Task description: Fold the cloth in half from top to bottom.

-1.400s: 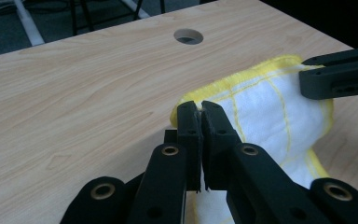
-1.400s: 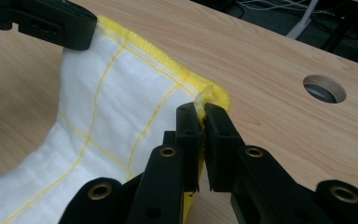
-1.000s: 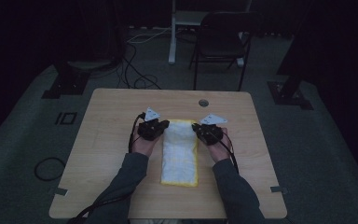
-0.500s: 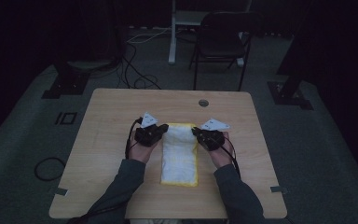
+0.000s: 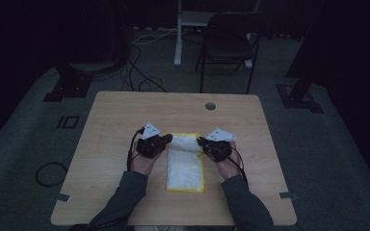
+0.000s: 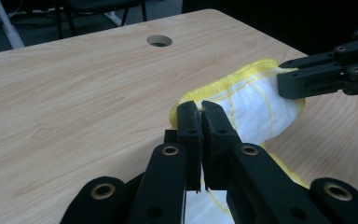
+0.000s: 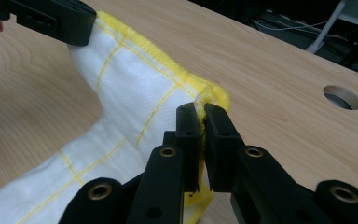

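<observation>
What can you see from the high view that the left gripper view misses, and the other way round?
High view alone: the chair and floor cables behind the table, both sleeves, and the whole cloth laid lengthwise, its far end lifted.

Left gripper view alone: the left tool up close, jaws pinched shut on the cloth's yellow hem, and yellow grid lines on the white weave.

Both: the wooden table, its round hole, the cloth, and the right tool clamping the opposite corner.
</observation>
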